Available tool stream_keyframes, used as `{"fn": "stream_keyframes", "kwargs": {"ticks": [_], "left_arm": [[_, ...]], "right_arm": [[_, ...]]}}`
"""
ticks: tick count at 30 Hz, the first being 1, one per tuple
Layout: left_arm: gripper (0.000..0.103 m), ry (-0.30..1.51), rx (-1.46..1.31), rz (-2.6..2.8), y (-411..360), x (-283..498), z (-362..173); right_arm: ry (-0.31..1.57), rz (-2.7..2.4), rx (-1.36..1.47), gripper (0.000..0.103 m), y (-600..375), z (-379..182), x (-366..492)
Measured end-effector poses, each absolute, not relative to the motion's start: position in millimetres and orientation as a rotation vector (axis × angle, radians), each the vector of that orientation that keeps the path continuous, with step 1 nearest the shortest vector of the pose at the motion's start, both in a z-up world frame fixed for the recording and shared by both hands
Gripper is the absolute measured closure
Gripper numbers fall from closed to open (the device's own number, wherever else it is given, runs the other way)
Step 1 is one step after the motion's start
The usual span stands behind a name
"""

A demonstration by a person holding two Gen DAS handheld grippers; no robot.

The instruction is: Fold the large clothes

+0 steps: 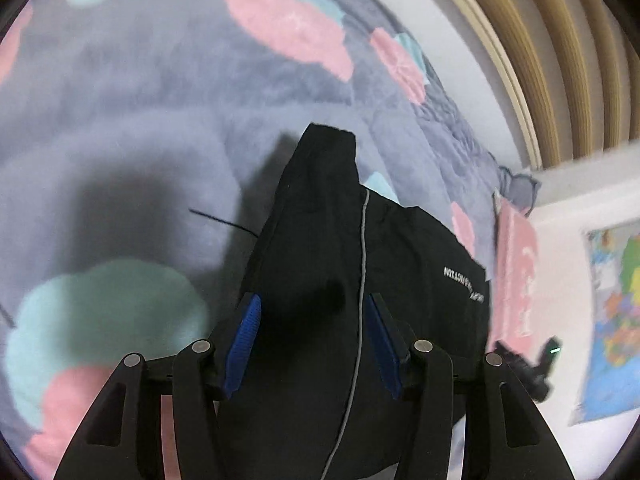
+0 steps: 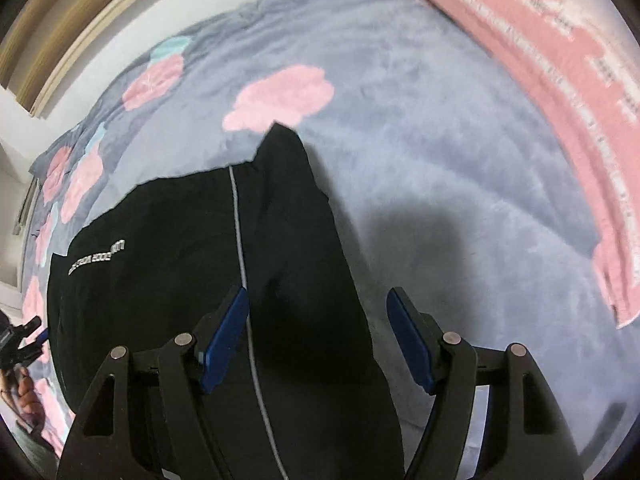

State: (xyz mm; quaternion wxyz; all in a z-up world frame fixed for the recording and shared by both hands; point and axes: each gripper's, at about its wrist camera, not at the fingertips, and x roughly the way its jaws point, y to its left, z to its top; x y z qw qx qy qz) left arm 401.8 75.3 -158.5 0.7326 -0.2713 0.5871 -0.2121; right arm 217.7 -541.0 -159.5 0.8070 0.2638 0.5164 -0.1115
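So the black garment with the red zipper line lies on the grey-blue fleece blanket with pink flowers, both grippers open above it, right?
Not quite: the zipper line is pale grey-white, not red, as the right wrist view shows. The black garment does lie on the grey-blue fleece blanket, with left gripper and right gripper open above it.

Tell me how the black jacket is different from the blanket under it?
The jacket is plain black with a thin pale stripe and small white lettering; the blanket is fuzzy grey-blue with pink and mint cloud shapes. The jacket is smaller and lies on the blanket, which spreads far wider. Both are soft cloth.

black garment, floral blanket, parted gripper
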Motion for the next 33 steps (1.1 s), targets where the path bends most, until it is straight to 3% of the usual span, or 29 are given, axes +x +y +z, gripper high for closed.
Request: {"fn": "stream_keyframes", "kwargs": {"ticks": [4, 8, 15, 16, 17, 18, 19, 22, 24, 26, 28, 30, 31, 32, 33], "left_arm": [[0.046, 1.339, -0.679, -0.462, 77.7, 410.3, -181.5], [0.036, 1.428, -0.769, -0.49, 73.0, 415.9, -209.9], [0.029, 1.508, -0.807, -0.569, 41.3, 416.9, -240.8], [0.031, 1.485, -0.793, -0.585, 38.0, 417.3, -238.2], [0.037, 1.465, -0.785, -0.608, 36.1, 416.4, -234.4], [0.044, 1.459, -0.783, -0.624, 35.3, 415.7, -231.6], [0.049, 1.449, -0.78, -0.641, 35.4, 414.4, -228.9], [0.05, 1.445, -0.8, -0.672, 37.7, 410.9, -225.8], [0.05, 1.453, -0.796, -0.672, 34.9, 412.8, -229.4], [0.042, 1.474, -0.815, -0.65, 30.2, 416.2, -237.5], [0.034, 1.489, -0.844, -0.653, 23.4, 418.8, -244.8], [0.033, 1.495, -0.85, -0.651, 16.3, 419.2, -249.7], [0.033, 1.487, -0.845, -0.645, 14.1, 418.8, -248.8], [0.035, 1.474, -0.829, -0.637, 12.1, 417.4, -245.5], [0.045, 1.454, -0.804, -0.634, 10.3, 414.1, -239.7]], "right_arm": [[1.165, -0.174, 0.626, 0.028, -543.6, -194.9, 231.6], [1.195, -0.146, 0.702, 0.014, -551.0, -223.6, 236.8], [1.181, -0.036, 0.871, 0.01, -567.0, -249.1, 239.6], [1.179, -0.02, 0.868, 0.015, -566.7, -248.3, 240.1], [1.167, 0.039, 0.879, 0.029, -564.9, -244.7, 239.8], [1.162, 0.075, 0.891, 0.037, -564.7, -245.2, 240.5], [1.166, 0.106, 0.884, 0.04, -562.6, -242.1, 239.9], [1.191, 0.137, 0.841, 0.039, -558.0, -241.9, 241.9], [1.21, 0.151, 0.895, 0.033, -558.8, -254.1, 247.7], [1.216, 0.164, 0.925, 0.024, -555.4, -264.0, 253.8], [1.207, 0.191, 0.956, 0.024, -551.5, -270.9, 258.9], [1.188, 0.208, 0.978, 0.023, -546.7, -272.9, 264.1], [1.183, 0.205, 0.954, 0.025, -543.4, -269.7, 265.5], [1.174, 0.208, 0.937, 0.034, -540.8, -265.9, 265.4], [1.159, 0.213, 0.924, 0.04, -538.4, -259.9, 263.5]]}}
